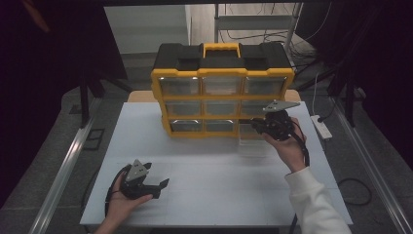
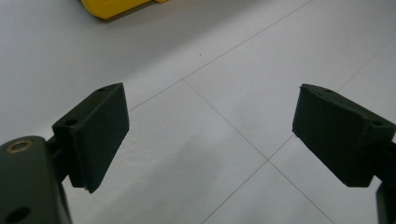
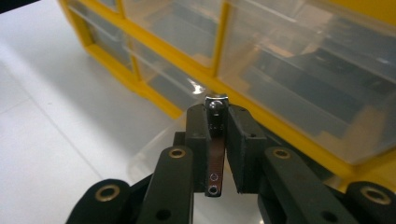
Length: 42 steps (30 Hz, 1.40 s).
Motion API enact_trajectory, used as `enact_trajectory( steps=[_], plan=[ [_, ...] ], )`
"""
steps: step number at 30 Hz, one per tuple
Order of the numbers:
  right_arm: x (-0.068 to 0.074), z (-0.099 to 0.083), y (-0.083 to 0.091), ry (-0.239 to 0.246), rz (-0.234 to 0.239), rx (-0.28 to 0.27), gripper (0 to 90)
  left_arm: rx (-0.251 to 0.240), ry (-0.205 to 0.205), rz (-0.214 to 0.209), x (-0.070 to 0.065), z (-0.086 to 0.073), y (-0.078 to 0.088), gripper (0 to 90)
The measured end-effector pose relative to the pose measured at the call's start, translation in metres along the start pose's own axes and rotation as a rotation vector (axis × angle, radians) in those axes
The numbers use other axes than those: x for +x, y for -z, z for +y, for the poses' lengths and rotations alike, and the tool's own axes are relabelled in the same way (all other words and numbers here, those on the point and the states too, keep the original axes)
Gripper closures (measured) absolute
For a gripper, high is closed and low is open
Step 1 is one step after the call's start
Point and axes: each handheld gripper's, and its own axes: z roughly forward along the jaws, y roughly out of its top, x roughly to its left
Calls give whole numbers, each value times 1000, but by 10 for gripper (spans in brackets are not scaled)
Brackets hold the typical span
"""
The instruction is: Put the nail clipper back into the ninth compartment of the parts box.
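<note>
Bracket (image 3: pixel 215 140), seemingly metal, pinched inside right claw (image 3: pixel 217 116).

my jaw pads (image 2: pixel 100 135): matt black, rubbery-looking | part in my right gripper (image 3: pixel 215 140): thin metal strip, shiny ball-head tip at 12 o'clock | organizer (image 1: pixel 221 87): glossy yellow plastic, clear drawers | table (image 1: pixel 204 180): smooth matt white

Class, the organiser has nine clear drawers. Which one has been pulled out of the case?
The bottom-right drawer: it sits forward on the table below the right tongs, while the other eight stay flush in the yellow organiser.
</note>
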Motion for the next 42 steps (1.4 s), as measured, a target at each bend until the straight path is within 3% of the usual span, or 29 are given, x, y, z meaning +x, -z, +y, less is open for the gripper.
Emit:
enact_trajectory(
  steps=[14,42],
  plan=[
    [-25,-6,-5,-58,-30,4,787,0,1,0,0,0,0,117],
    [-11,-15,-30,1,14,117,785,0,-3,-5,0,-1,1,119]
  ],
)
